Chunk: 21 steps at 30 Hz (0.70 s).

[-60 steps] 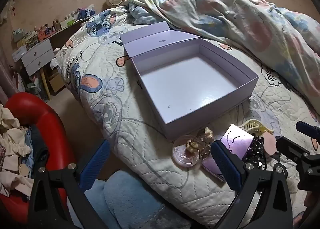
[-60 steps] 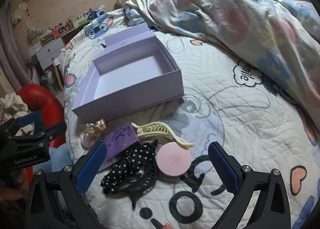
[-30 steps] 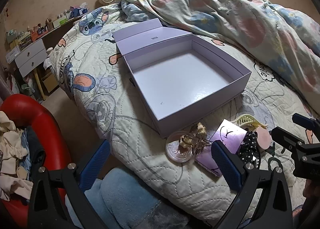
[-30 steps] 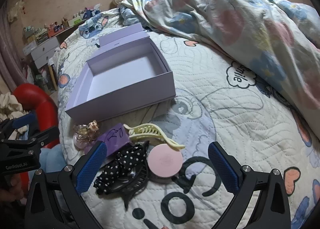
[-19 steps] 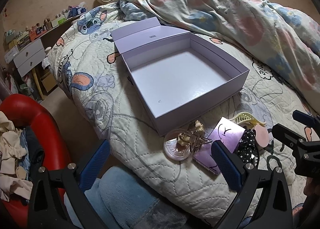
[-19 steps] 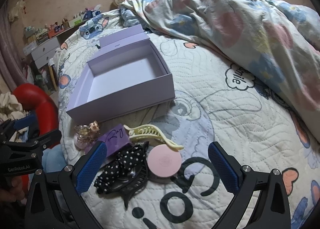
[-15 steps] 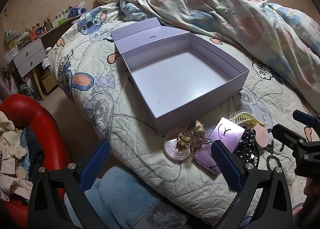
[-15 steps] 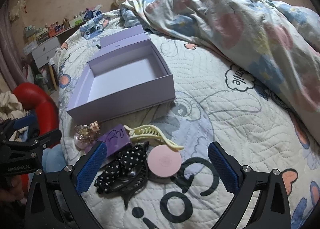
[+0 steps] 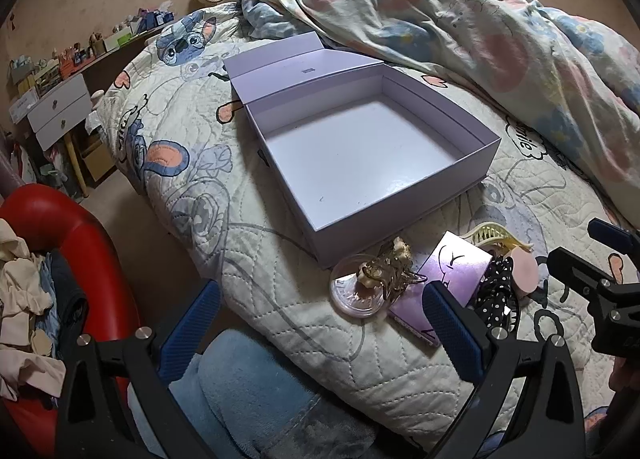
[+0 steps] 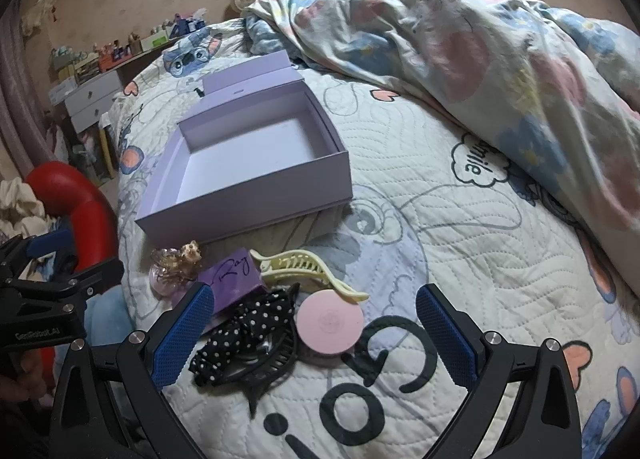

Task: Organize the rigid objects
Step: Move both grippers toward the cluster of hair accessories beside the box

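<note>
An open, empty lilac box [image 9: 472, 137] [image 10: 248, 203] lies on the quilted bed. In front of it lie a clear round dish with a gold trinket [image 9: 372, 279] [image 10: 174, 263], a small purple box [image 9: 452, 271] [image 10: 234, 273], a cream hair claw [image 10: 308, 269], a pink round compact [image 10: 330, 321] and a black polka-dot bow clip [image 10: 248, 333]. My left gripper [image 9: 320, 323] is open and empty, hovering off the bed's edge near the dish. My right gripper [image 10: 314, 333] is open and empty, just above the compact and bow clip.
A rumpled floral duvet [image 10: 500, 39] covers the bed's far right. A red chair with clothes [image 9: 60, 251] stands left of the bed, with a blue cushion [image 9: 248, 391] below. White drawers [image 9: 60, 111] stand by the far wall.
Both grippers have drifted slightly; the box and the small objects sit a little nearer in view. Nothing was grasped or moved.
</note>
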Tool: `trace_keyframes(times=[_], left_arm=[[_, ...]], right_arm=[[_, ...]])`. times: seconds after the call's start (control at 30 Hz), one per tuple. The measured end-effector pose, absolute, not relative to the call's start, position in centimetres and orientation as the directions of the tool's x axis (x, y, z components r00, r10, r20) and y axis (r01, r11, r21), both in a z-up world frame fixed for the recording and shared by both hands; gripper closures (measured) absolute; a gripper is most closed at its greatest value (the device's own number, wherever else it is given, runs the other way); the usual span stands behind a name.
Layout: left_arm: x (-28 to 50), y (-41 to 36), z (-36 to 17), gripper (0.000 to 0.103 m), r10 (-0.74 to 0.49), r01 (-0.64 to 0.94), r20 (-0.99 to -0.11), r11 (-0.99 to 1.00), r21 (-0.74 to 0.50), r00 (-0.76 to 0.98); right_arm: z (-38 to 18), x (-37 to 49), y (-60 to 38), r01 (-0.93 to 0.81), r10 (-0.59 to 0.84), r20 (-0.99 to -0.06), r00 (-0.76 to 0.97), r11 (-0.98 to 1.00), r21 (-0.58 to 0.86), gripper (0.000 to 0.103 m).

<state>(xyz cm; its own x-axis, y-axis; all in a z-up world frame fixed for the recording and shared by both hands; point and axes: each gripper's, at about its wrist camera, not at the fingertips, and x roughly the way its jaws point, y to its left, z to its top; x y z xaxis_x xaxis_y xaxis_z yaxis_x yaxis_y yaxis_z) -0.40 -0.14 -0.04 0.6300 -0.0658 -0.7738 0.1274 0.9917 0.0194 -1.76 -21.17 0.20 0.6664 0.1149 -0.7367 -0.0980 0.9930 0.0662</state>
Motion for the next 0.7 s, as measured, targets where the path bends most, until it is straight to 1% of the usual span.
trace_keyframes(times=[0.47,0.7], left_arm=[[-0.63,0.21,-0.26,0.0,-0.065,0.118,-0.777,0.993,0.012,0.627],[-0.78,0.46,-0.47,0.0,-0.091,0.124,-0.776,0.992,-0.016,0.624]], right_arm=[[0.3,-2.05,-21.19,-0.109,0.117,-0.733,0.67,0.992,0.058,0.0],[0.38,-2.42,-21.48,-0.123,0.141,-0.724,0.676,0.989,0.078,0.0]])
